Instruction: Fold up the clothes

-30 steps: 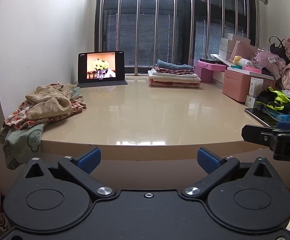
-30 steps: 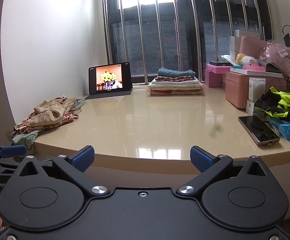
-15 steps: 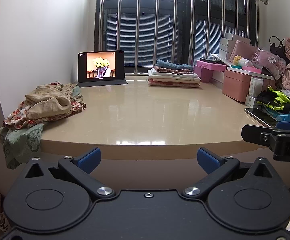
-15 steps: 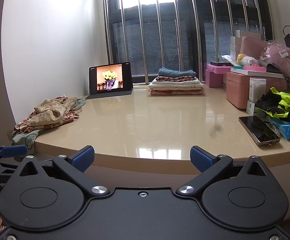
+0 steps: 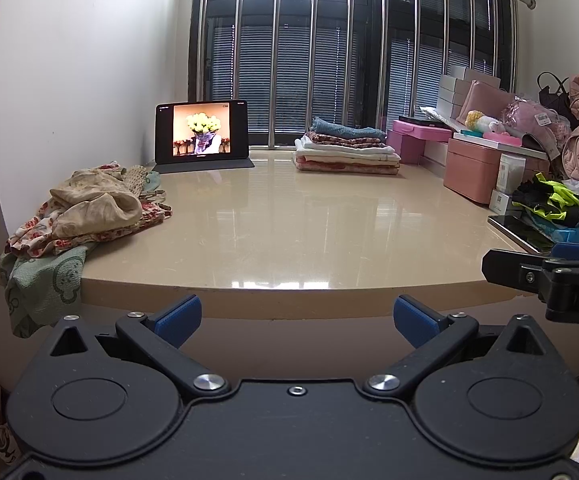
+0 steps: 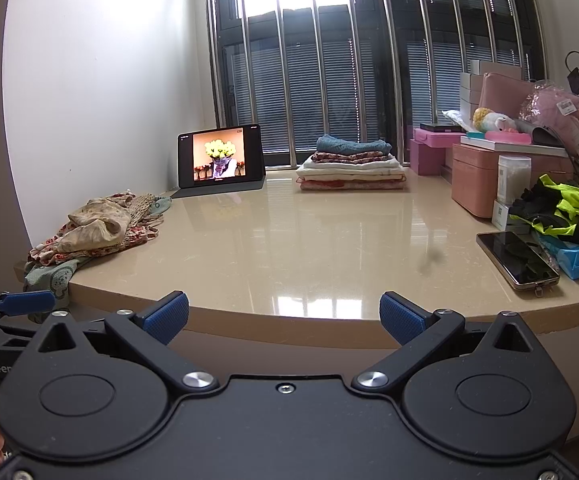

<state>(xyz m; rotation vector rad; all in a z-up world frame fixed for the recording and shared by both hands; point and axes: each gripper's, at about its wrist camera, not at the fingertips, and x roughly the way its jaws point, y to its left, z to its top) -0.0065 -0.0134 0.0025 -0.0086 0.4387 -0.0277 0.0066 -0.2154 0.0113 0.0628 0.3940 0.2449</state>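
Now we hold both tongs low in front of the worktop point(image 5: 289, 216), short of its rounded front edge, the left tongs point(image 5: 297, 317) and the right tongs point(image 6: 284, 312) each spread wide with nothing between their ribbed blue pads. Well ahead and to the left of them, the pile of unfolded clothes point(image 5: 89, 208) lies crumpled at the worktop's left edge, a green knit piece drooping over it. At the far side sits the stack of folded clothes point(image 6: 351, 168), flat and square, beside a propped tablet point(image 6: 221, 156). The worktop is glossy beige stone.
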